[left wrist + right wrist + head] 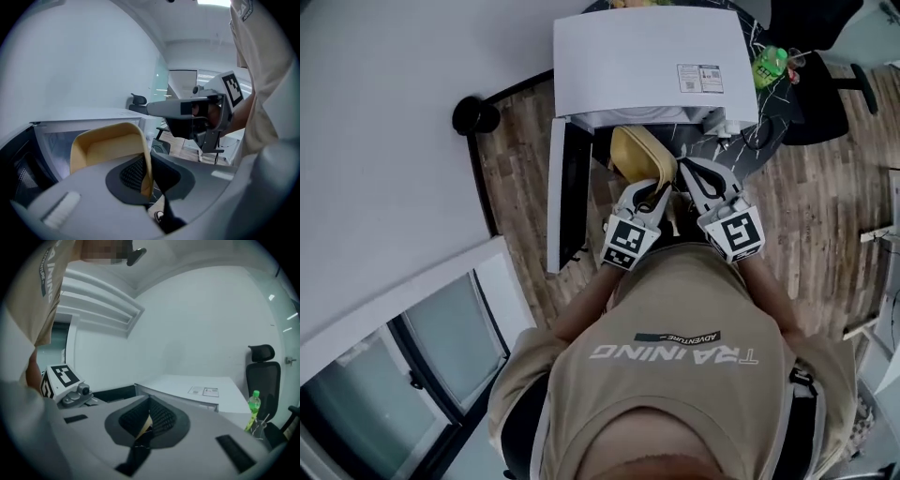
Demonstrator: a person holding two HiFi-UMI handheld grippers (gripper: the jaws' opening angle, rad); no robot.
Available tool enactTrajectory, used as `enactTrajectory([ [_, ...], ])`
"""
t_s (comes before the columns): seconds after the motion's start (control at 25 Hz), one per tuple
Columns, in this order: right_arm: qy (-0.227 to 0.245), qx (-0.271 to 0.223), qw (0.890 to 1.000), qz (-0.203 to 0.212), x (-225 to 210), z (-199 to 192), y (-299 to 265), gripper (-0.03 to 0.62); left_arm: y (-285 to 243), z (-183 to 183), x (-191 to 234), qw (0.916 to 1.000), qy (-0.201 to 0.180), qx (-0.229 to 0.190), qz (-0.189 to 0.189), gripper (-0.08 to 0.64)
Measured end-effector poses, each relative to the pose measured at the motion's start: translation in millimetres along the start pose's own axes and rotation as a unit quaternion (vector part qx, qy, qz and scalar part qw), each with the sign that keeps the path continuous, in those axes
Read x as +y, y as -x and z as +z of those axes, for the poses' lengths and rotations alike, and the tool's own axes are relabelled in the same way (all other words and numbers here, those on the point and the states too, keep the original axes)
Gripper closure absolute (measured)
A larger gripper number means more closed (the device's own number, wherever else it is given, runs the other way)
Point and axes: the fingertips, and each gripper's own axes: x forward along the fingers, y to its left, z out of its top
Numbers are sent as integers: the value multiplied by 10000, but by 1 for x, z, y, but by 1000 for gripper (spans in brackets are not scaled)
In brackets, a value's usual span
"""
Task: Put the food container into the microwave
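The yellow food container (639, 153) hangs in front of the white microwave (647, 56), whose door (567, 192) stands swung open to the left. My left gripper (659, 190) is shut on the container's near rim. My right gripper (686, 174) is shut on the same rim from the right side. In the left gripper view the container (107, 146) is tilted, its open side facing me, with its wall pinched at the left gripper (146, 176); the microwave cavity (51, 140) lies behind it. Only a yellow sliver shows in the right gripper (146, 422), with the microwave top (197, 392) beyond.
A green bottle (769, 64) stands on the dark marbled table (764, 127) right of the microwave, seen too as the bottle (253, 408). A black office chair (825, 94) is at the far right. A white wall (384, 141) and a round black object (475, 115) are to the left.
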Motion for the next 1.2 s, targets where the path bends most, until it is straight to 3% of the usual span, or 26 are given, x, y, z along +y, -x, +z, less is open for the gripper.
enactTrajectory([
  [0.16, 270, 40, 9996, -91, -13, 1, 8, 583, -14, 0, 0, 9998, -5, 136, -161, 526],
  [0.36, -18, -177, 9993, -318, -43, 1, 19, 583, -41, 1, 3, 9979, -89, 597, -235, 526],
  [0.56, -247, -309, 9991, -142, -72, -6, 11, 583, -59, 9, 20, 9954, -140, 943, 4, 526],
  [0.76, -53, -474, 9989, 7, -103, -2, 12, 583, -78, 5, 40, 9907, -208, 1310, 303, 528],
  [0.96, -172, -473, 9987, -44, -127, -13, 30, 583, -94, -12, 63, 9837, -56, 1696, 594, 528],
  [1.2, -352, -471, 9978, -320, -144, -26, 45, 583, -117, -21, 83, 9755, -328, 2112, 527, 529],
])
